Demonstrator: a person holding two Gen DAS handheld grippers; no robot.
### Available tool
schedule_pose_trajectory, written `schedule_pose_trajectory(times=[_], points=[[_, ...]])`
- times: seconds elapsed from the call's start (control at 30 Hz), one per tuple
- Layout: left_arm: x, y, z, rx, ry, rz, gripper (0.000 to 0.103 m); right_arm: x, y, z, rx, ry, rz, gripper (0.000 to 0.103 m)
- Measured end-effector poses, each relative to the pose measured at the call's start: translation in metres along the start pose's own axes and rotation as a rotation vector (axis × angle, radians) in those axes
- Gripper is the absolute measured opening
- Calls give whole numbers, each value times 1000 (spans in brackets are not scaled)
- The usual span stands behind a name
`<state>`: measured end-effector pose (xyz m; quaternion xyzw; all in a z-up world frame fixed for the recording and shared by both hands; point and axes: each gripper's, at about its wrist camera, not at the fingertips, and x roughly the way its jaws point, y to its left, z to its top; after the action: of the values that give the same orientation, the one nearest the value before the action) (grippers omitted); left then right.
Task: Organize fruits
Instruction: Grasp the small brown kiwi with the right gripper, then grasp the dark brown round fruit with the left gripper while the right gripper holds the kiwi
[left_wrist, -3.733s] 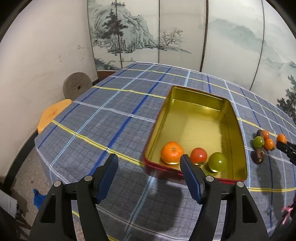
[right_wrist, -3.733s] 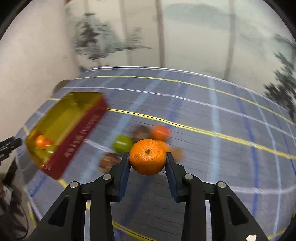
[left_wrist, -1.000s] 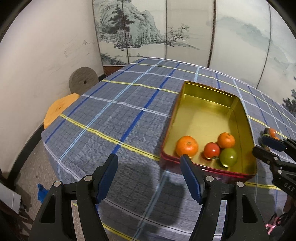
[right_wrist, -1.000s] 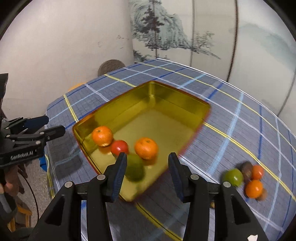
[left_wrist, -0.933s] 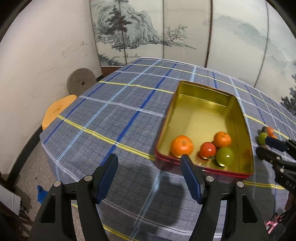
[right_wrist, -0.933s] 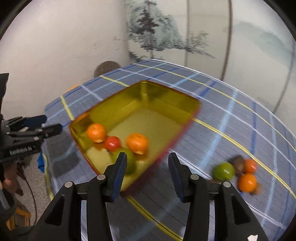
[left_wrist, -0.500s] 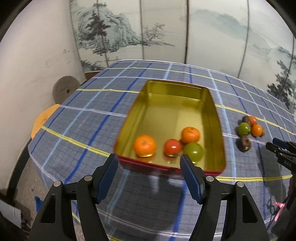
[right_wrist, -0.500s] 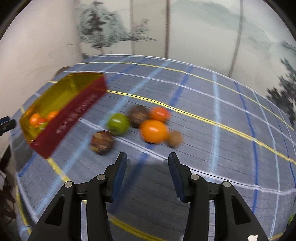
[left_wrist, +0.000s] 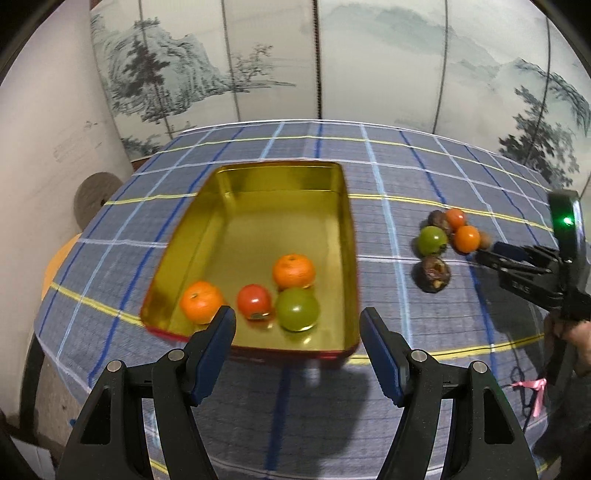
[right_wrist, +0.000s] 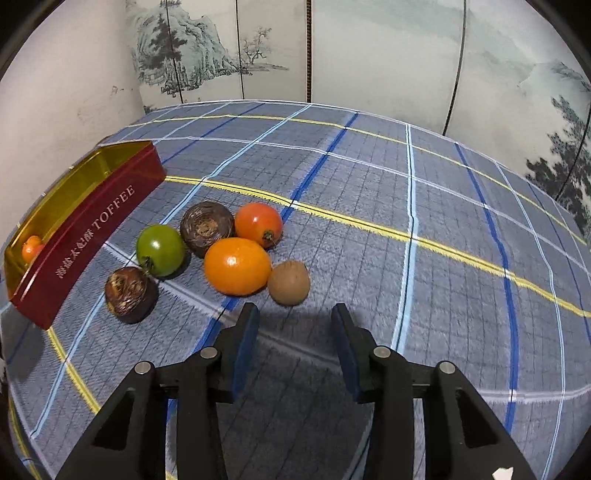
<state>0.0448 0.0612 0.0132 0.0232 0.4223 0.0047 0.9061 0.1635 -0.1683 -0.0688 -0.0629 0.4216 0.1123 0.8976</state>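
The right gripper (right_wrist: 293, 325) hangs over the checked tablecloth (right_wrist: 369, 184) with nothing between its blue pads, and its jaws are closing on empty air. Just beyond its tips lies a loose cluster of fruit, all on the side of the toffee tin (right_wrist: 88, 221) that bears the lettering. Nearest the tips is a small brown kiwi-like fruit (right_wrist: 288, 282), touching an orange fruit (right_wrist: 237, 266). Behind that sit a red tomato (right_wrist: 258, 224) and a dark, wrinkled fruit (right_wrist: 207, 228), side by side. A green tomato (right_wrist: 160, 250) lies closer to the tin, and a second dark wrinkled fruit (right_wrist: 130, 294) lies just in front of it, nearer the tin's near corner.

The left gripper (left_wrist: 297, 332) is held spread wide and empty at the near short wall of the tin (left_wrist: 343, 229) (gold inside, red outside). Four fruits lie in the tin's near half: a mandarin (left_wrist: 201, 301) by the left wall, a red tomato (left_wrist: 253, 301) beside it, a green tomato (left_wrist: 297, 309) touching that one, and a second mandarin (left_wrist: 293, 271) just behind the green tomato. The tin's far half is bare gold.

From the left wrist view the right gripper (left_wrist: 480, 254) reaches in from the side away from the tin, its tips just beside the loose cluster, with a hand (left_wrist: 576, 339) gripping its handle at the frame edge.
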Motion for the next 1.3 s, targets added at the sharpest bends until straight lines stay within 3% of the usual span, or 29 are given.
schedule_pose_trajectory(times=[0.17, 0.3, 0.53, 0.93, 1.3], points=[[3, -15, 5, 24, 5, -22, 70, 6, 0, 8, -11, -3, -1, 33], [5, -28, 9, 42, 7, -40, 70, 8, 2, 11, -18, -3, 0, 23], [15, -48, 14, 61, 25, -90, 70, 1, -3, 3, 4, -5, -4, 22], [41, -84, 23, 72, 49, -206, 70, -25, -52, -28, 117, -2, -92, 23], [86, -105, 30, 81, 115, -206, 69, -31, -65, -35, 147, -3, -105, 23]])
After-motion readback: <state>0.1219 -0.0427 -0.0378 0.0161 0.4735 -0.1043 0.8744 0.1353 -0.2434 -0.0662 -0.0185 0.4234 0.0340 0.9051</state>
